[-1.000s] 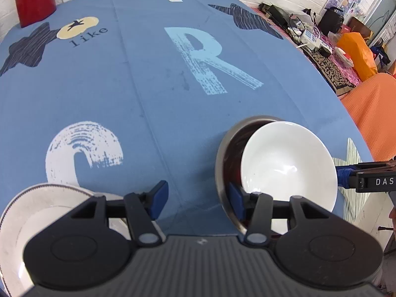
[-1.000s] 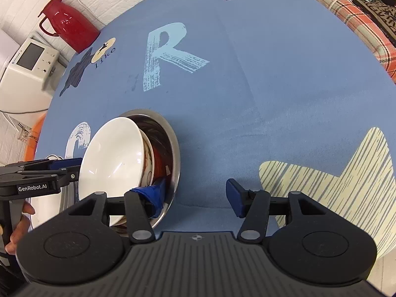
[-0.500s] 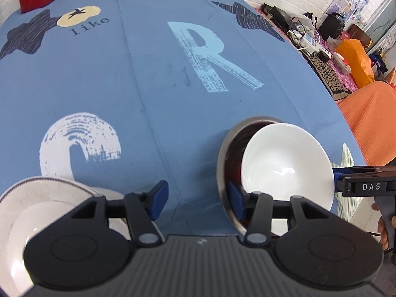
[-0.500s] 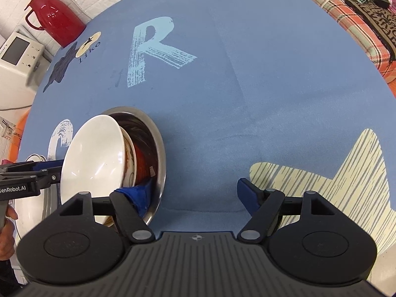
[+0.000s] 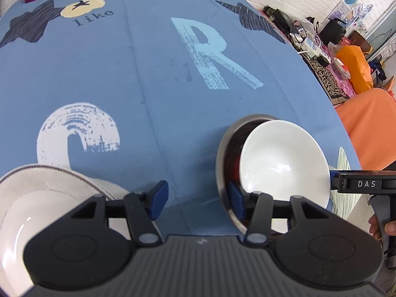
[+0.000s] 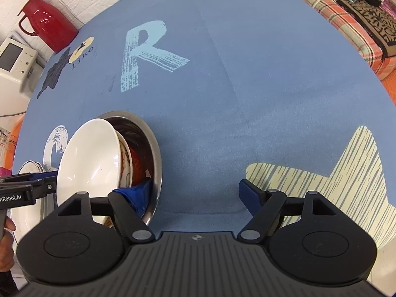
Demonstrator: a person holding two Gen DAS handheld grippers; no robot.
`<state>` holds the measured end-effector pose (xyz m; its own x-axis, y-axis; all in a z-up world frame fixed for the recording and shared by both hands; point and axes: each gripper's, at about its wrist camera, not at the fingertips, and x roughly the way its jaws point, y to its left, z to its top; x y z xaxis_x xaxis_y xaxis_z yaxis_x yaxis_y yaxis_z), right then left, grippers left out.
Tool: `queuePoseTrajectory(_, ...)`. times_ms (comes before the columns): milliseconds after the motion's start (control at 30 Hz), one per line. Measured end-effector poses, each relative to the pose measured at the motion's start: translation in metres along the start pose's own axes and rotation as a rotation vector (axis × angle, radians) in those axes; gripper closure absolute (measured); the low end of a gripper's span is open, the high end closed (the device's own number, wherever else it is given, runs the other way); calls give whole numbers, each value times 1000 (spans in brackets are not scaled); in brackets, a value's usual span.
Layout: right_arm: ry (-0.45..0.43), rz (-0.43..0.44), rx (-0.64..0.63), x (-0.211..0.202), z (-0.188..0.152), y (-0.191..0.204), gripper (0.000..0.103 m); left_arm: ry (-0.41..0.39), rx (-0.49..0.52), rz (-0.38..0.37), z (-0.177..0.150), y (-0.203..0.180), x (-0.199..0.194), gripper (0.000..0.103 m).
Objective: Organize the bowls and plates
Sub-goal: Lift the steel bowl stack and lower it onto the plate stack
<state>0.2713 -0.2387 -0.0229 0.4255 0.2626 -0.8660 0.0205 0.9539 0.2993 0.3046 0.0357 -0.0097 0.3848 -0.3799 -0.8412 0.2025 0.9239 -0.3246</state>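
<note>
A steel bowl [image 5: 224, 148] [image 6: 151, 133] sits near the table's front edge. It holds a nest of bowls: a white bowl [image 5: 282, 158] [image 6: 89, 158] on top, over a patterned one [image 6: 125, 163] and a red one [image 6: 137, 163]. My right gripper [image 6: 195, 196] is open, its left finger [image 6: 138, 195] inside the steel rim and its right finger on the cloth. My left gripper [image 5: 196, 199] is open too, its right finger [image 5: 235, 200] at the steel bowl's near-left rim. White plates [image 5: 37, 198] [image 6: 27, 170] lie stacked to the left.
The blue printed tablecloth [image 5: 148, 74] spreads far ahead. A red thermos [image 6: 47, 22] and a white appliance [image 6: 14, 57] stand at the far left corner. A cluttered side table [image 5: 321, 49] and orange fabric [image 5: 366, 123] lie past the right edge.
My right gripper's fingers have spread wider apart around the steel bowl's rim. The left gripper has shifted slightly; the white bowl stays nested in the stack.
</note>
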Motion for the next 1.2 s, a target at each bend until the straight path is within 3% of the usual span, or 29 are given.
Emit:
queuePoseTrajectory(133,-36,-10,-26,-2,-4,1,36,3,0,4,1,-1,0,52)
queuePoseTrajectory(433,5,-5,-42,4,2,0,31,-5,8,12,0,-1,-1,52)
queuePoseTrajectory(1200,11,-46,16,2,1,2,31,-18,8,18,-1,1,-2,49)
